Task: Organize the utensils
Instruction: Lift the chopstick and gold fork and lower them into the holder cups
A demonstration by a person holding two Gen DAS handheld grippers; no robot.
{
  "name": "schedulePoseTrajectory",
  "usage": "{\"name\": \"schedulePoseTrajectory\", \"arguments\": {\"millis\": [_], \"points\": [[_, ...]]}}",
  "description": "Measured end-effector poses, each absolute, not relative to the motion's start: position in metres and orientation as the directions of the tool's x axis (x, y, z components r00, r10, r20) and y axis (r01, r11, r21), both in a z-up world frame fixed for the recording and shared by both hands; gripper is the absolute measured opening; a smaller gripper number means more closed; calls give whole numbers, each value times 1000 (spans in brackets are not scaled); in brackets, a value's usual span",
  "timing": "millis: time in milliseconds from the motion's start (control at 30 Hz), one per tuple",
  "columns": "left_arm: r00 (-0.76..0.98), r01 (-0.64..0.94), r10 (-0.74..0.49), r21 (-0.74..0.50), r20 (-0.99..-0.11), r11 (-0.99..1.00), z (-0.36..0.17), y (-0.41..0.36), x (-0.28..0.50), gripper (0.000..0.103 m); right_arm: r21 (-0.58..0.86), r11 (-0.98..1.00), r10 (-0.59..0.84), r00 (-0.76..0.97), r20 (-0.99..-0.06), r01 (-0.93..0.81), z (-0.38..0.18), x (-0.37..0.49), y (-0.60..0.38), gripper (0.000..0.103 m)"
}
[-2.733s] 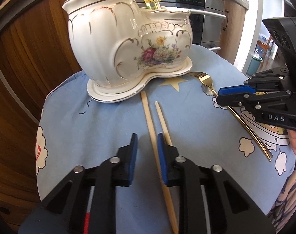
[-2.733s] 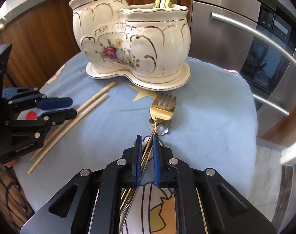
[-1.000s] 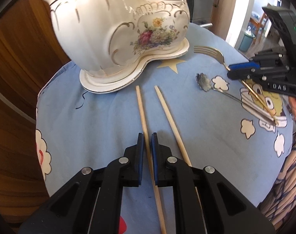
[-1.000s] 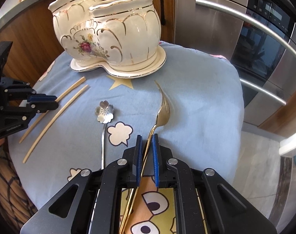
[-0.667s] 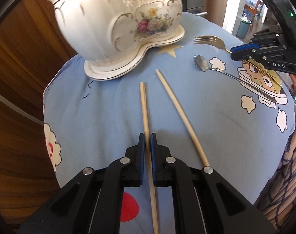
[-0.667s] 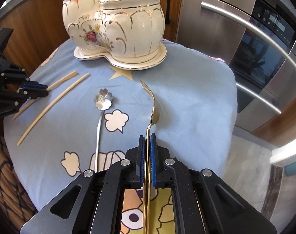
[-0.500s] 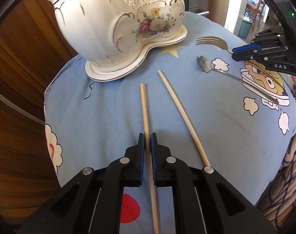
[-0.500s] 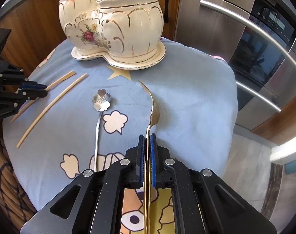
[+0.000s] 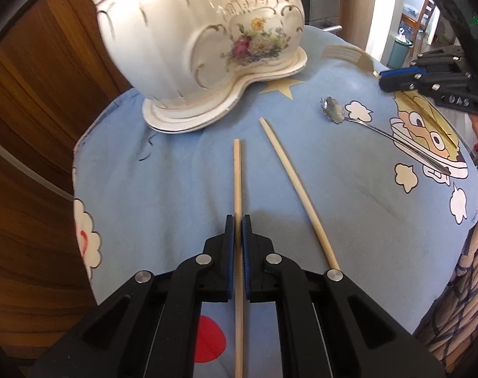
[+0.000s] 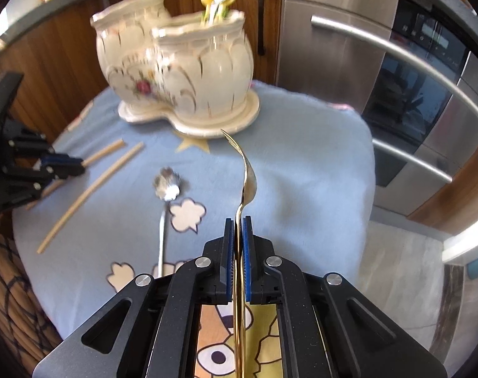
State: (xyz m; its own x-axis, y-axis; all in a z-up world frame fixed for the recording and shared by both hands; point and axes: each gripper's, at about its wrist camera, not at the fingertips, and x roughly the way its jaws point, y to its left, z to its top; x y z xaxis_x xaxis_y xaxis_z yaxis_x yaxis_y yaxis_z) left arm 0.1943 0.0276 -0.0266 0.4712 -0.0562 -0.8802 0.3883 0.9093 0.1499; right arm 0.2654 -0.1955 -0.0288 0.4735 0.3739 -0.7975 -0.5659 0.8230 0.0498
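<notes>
The left gripper is closed on a chopstick, its blue pads pinching the shaft partway along so that the tip points toward the holder. A second chopstick lies loose on the cloth just to the right of it, angled away at its far end, its near end hidden behind the gripper's finger. The right gripper is clamped on a gold fork, held on edge with the tines curving up toward the holder's saucer; the fork's head is clear of the cloth. To the left of the fork a silver spoon with a flower-shaped bowl lies flat on the cloth, between the fork and the loose chopstick. The holder, a cream two-pot ceramic piece with gold trim and a floral print, stands on the far part of the cloth; forks and yellow-handled utensils stick out of its right pot, pale sticks out of its left. Behind it are wood cabinet panels and a steel oven.
</notes>
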Motion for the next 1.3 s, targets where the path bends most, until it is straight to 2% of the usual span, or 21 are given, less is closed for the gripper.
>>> {"name": "schedulePoseTrajectory", "arguments": {"millis": [267,433,633,933,1300], "points": [[629,351,-151,105,-763,930,17,45,176,4,75,822,447,557,-700,-565,1,257,-207,6],[751,346,-241,55,-615,937,53,59,161,4,86,824,465,583,-666,-560,11,254,-213,6],[842,267,-238,-8,-484,964,81,61,166,4,92,825,480,606,-634,-557,24,250,-214,6],[912,207,-242,-136,-332,969,111,71,179,4,100,821,505,633,-587,-562,43,247,-209,6],[958,176,-221,-234,-181,956,132,71,212,4,123,825,530,680,-507,-551,78,251,-206,6]]}}
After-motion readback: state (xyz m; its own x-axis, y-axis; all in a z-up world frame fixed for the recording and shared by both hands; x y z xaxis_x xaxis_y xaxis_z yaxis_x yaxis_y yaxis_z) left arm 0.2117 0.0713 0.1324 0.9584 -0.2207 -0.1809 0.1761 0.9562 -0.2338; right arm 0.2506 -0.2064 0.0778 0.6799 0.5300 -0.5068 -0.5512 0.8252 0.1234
